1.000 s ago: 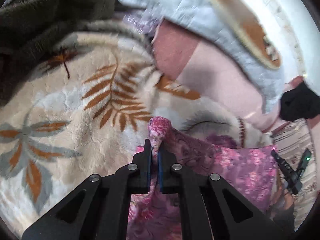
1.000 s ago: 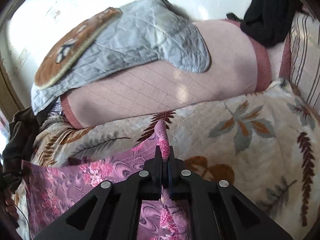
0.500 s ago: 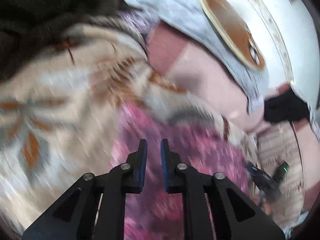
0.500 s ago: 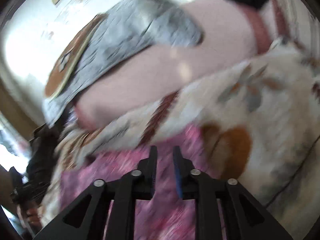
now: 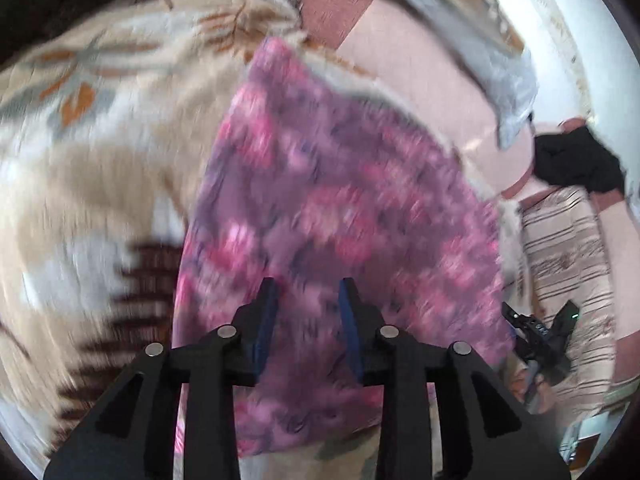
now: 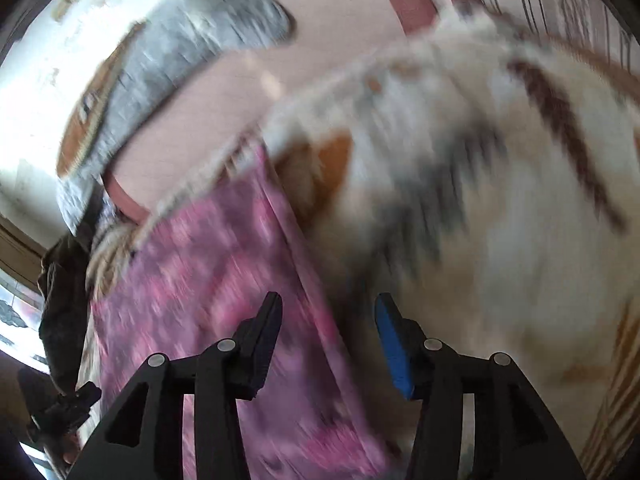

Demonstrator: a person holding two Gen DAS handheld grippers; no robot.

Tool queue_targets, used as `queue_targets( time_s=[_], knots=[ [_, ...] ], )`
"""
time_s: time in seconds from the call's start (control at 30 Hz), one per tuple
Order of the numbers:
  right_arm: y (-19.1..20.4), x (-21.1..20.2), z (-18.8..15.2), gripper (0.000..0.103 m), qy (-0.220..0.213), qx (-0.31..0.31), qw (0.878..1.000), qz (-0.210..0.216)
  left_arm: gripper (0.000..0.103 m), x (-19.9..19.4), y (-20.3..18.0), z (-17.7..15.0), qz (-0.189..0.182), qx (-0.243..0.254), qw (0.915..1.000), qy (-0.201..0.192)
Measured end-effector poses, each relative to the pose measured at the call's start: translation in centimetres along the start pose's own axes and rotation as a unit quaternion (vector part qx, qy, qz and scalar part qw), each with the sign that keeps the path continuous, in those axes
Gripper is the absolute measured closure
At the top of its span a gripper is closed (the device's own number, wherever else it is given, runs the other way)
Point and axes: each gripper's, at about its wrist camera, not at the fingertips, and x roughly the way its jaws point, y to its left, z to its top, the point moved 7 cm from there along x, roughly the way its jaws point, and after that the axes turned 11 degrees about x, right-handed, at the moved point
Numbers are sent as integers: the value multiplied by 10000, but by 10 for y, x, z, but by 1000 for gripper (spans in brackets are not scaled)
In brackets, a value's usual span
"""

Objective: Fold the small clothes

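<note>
- Left gripper (image 5: pixel 307 312): jaws apart, nothing between them, hovering over the near part of the pink-and-purple patterned garment (image 5: pixel 340 208); the view is smeared by motion, so whether the tips touch the cloth cannot be told
- Right gripper (image 6: pixel 328 328): jaws wide apart and empty, straddling the garment's right-hand edge, one finger over the cloth, the other over the blanket
- The garment lies spread flat on a cream blanket with brown and grey leaf print (image 5: pixel 92 168), which surrounds it on every side
- For the fold in hand, I would judge it best to let the blur settle, take a fresh pinch at two matching near corners, and carry both across level, so the edges meet without dragging the plush blanket along
- Beyond the garment: a pink quilted bolster (image 6: pixel 248 92), a grey quilted cushion (image 6: pixel 192 40) on top of it; a black cloth (image 5: pixel 576 160) further off
- No brand, label or writing is legible in either view
</note>
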Motion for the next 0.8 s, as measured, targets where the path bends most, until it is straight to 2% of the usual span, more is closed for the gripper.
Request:
queue_targets(
  time_s=[0.03, 0.13, 0.17, 0.23, 0.27, 0.33, 0.37, 0.43, 0.47, 0.53, 0.6, 0.63, 0.67, 0.7, 0.73, 0.8],
  knots=[
    [3, -4, -2, 94, 13, 10, 9996, 268, 74, 0, 0, -2, 33, 24, 10000, -52],
    [-1, -33, 7, 100, -631, 339, 9948, 718, 74, -9, 4, -6, -54, -137, 9998, -104],
    [-9, -31, 7, 99, -592, 417, 9960, 519, 75, -9, 7, -6, -135, -281, 9995, -70],
    [-20, -14, 1, 99, -156, 362, 9992, 1, 75, -7, 11, -2, -236, -490, 9985, -7],
    [-18, -17, 1, 99, -188, 302, 9993, -87, 75, -9, 11, -1, -258, -575, 9980, 8],
    [-2, -42, 5, 92, -603, 197, 9979, 93, 75, -15, 7, 1, -318, -557, 9979, -87],
    [5, -50, 5, 92, -738, 161, 9969, 236, 74, -20, -1, -1, -368, -450, 9982, -161],
    [26, -67, -1, 85, -922, -16, 9934, 681, 64, -24, -14, -5, -439, -218, 9984, -297],
    [32, -68, -5, 82, -955, -129, 9924, 760, 53, -22, -19, -6, -393, -123, 9986, -327],
    [31, -55, -14, 69, -818, -285, 9946, 566, 51, -12, -23, -14, -133, 112, 9994, -285],
    [10, -22, -31, 71, -373, -240, 9990, -25, 52, 6, -18, -25, 18, 253, 9997, -42],
    [4, -17, -35, 78, -372, -249, 9989, -124, 52, 5, -18, -26, -1, 292, 9995, -116],
    [8, -24, -34, 80, -539, -282, 9981, -127, 52, 0, -20, -24, -74, 337, 9992, -180],
    [16, -31, -28, 74, -591, -289, 9977, -150, 52, -4, -23, -20, -246, 359, 9989, -200],
    [25, -35, -23, 74, -700, -315, 9970, -108, 52, -7, -26, -15, -430, 352, 9982, -237],
    [49, -45, -6, 74, -1083, -494, 9928, 115, 50, -12, -29, 0, -638, 288, 9968, -385]
  ],
)
